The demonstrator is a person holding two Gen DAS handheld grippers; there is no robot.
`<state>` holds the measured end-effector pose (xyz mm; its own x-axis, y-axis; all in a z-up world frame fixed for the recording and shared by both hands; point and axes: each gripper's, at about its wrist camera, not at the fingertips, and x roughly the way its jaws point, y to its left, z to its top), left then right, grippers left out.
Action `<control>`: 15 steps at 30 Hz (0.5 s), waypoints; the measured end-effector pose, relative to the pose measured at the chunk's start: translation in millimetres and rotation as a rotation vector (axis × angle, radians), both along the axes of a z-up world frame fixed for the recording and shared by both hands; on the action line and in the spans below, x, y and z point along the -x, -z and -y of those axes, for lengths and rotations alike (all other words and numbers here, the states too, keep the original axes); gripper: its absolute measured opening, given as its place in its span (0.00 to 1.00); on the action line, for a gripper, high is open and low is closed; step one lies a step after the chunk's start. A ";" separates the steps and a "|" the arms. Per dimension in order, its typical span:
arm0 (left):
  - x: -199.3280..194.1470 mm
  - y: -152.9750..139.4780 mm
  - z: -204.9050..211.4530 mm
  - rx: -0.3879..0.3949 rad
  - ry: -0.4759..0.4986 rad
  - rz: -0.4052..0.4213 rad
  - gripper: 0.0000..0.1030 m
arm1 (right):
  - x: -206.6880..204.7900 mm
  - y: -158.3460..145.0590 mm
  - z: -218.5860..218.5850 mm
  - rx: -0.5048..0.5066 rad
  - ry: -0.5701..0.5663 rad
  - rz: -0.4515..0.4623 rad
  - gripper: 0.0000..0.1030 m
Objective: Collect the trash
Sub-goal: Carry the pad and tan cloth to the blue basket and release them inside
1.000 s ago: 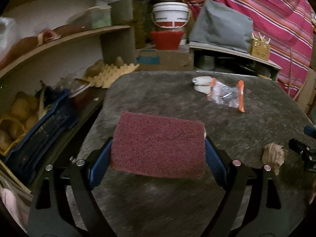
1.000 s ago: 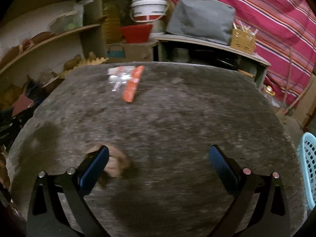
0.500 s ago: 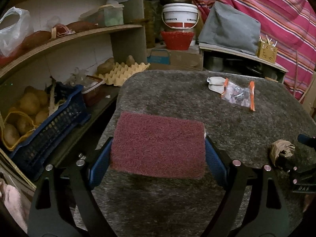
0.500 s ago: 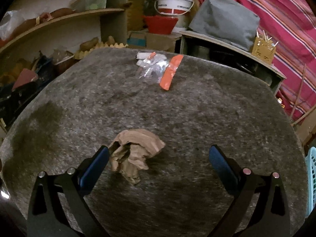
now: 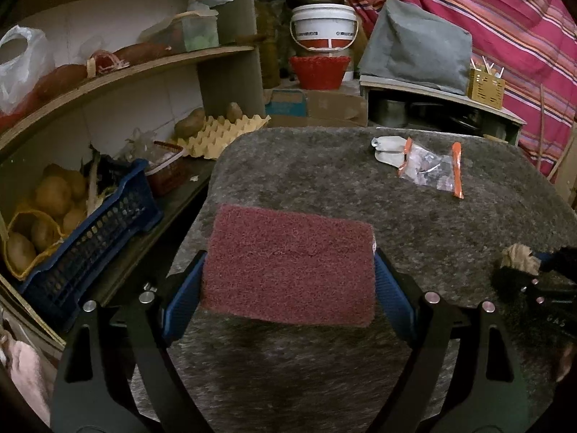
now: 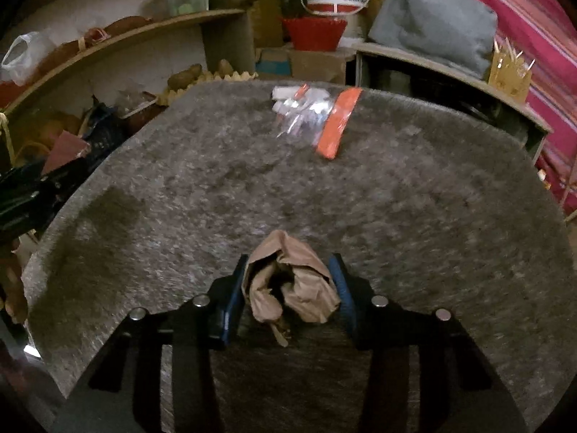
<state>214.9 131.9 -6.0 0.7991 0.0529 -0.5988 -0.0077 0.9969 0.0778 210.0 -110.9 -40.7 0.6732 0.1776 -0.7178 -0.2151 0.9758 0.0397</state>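
While the left claw (image 5: 288, 281) pinched a maroon scouring pad (image 5: 288, 267) over the worktop's (image 6: 432, 216) left edge, the right claw (image 6: 290, 288) pinched crumpled brown paper (image 6: 292, 285) near its front edge. Loosely crushed paper might slip free on lifting. A plastic bag (image 6: 313, 119) remained near the far edge.

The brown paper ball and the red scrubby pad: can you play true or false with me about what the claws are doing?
1. The right claw is shut on the crumpled brown paper. True.
2. The left claw is holding nothing. False: it grips the maroon scrub pad between its fingers.
3. The clear bag with orange strips lies on the far part of the grey table. True.
4. The clear bag is already in a claw. False: it lies on the table, apart from both claws.
5. Potatoes sit in the blue crate beside the table. True.
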 end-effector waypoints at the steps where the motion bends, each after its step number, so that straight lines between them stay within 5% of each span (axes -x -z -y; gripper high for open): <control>1: -0.3 -1.2 2.7 0.004 0.002 0.003 0.82 | 1.2 -2.3 3.2 0.001 0.001 0.006 0.43; 15: -0.4 -34.2 109.1 0.035 0.114 0.064 0.82 | 23.1 -61.1 154.2 0.063 0.166 0.132 0.43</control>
